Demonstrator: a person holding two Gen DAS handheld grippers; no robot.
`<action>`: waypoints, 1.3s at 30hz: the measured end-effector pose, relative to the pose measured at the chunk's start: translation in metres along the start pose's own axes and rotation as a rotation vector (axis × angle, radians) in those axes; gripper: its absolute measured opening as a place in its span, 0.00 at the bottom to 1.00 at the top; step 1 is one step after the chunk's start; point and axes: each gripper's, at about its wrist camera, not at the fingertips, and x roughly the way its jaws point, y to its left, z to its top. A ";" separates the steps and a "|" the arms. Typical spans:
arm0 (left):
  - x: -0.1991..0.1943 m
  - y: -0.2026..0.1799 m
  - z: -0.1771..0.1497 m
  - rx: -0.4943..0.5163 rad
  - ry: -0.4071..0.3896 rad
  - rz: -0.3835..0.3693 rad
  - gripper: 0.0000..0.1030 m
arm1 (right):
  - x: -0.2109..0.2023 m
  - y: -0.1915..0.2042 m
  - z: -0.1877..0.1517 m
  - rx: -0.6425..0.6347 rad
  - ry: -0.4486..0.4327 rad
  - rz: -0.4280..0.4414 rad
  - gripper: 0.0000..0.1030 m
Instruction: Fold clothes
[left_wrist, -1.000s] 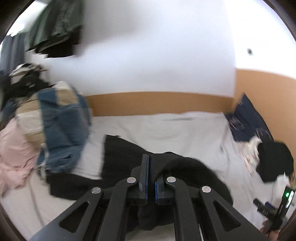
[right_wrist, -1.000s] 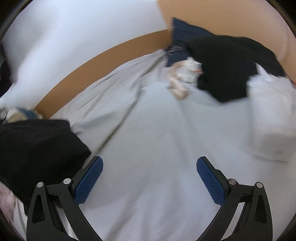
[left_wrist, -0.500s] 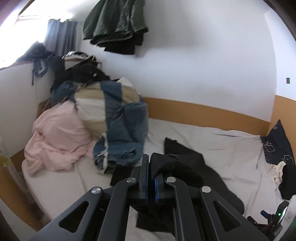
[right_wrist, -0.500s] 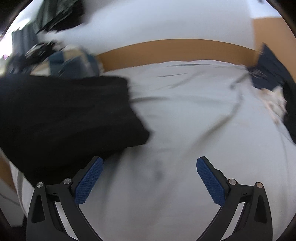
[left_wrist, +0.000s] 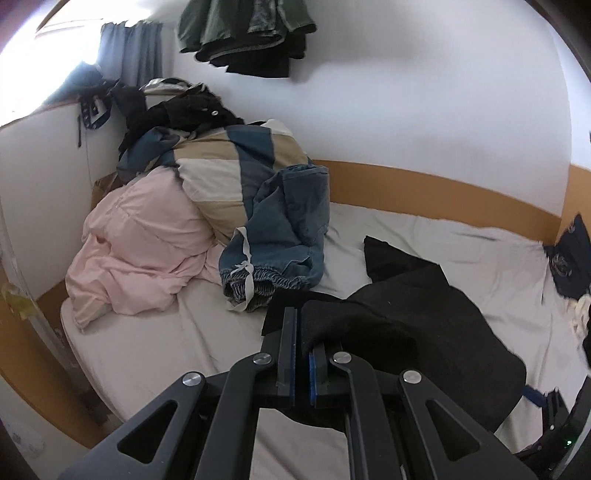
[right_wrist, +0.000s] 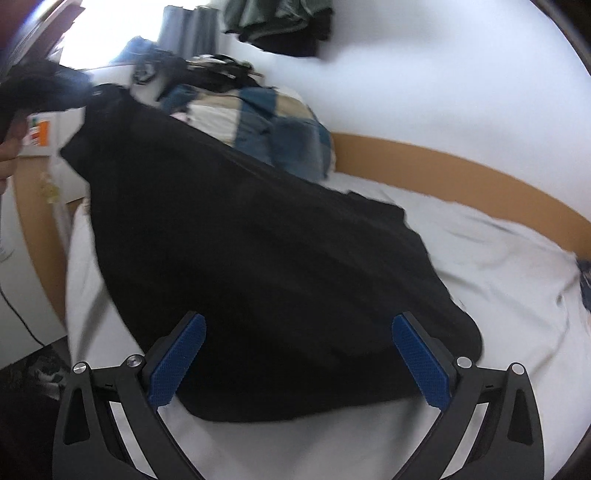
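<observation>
Presently, left wrist view: your left tongs (left_wrist: 303, 354) are pressed together on an edge of the black garment (left_wrist: 417, 325), pinching a bunched fold of it. From that pinch the cloth trails away across the white bed sheet (left_wrist: 480, 254), rumpled, with one corner lying flat toward the wall. Also listed on the bed: a pink duvet (left_wrist: 136, 251), a patchwork quilt (left_wrist: 229, 170), a pair of blue jeans (left_wrist: 284, 236) heaped just beside the garment, and a dark blue item (left_wrist: 572, 254) at the far right edge. Green clothing (left_wrist: 247, 26) hangs on the wall above.

Right wrist view: your right tongs (right_wrist: 295, 354) are spread wide and grip nothing; the black garment (right_wrist: 258, 258) stretches between and beyond them, rising to a high point at the upper left, where a hand (right_wrist: 9, 147) shows at the frame edge. This view is blurred.

Progress, as judged: the garment is neither flat nor in a tidy folded shape. No neat stack of folded clothes shows in either view. The jeans sit crumpled, so more than one item appears left to fold.
</observation>
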 end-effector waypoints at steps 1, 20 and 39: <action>-0.002 -0.007 0.001 0.025 -0.004 -0.020 0.05 | 0.000 0.003 0.001 -0.009 -0.010 0.007 1.00; -0.032 -0.176 -0.028 0.356 0.050 -0.389 0.09 | -0.032 -0.020 0.011 0.153 -0.270 0.008 1.00; -0.023 -0.169 -0.082 0.332 0.200 -0.570 0.31 | -0.013 -0.011 0.013 0.095 -0.169 0.130 0.06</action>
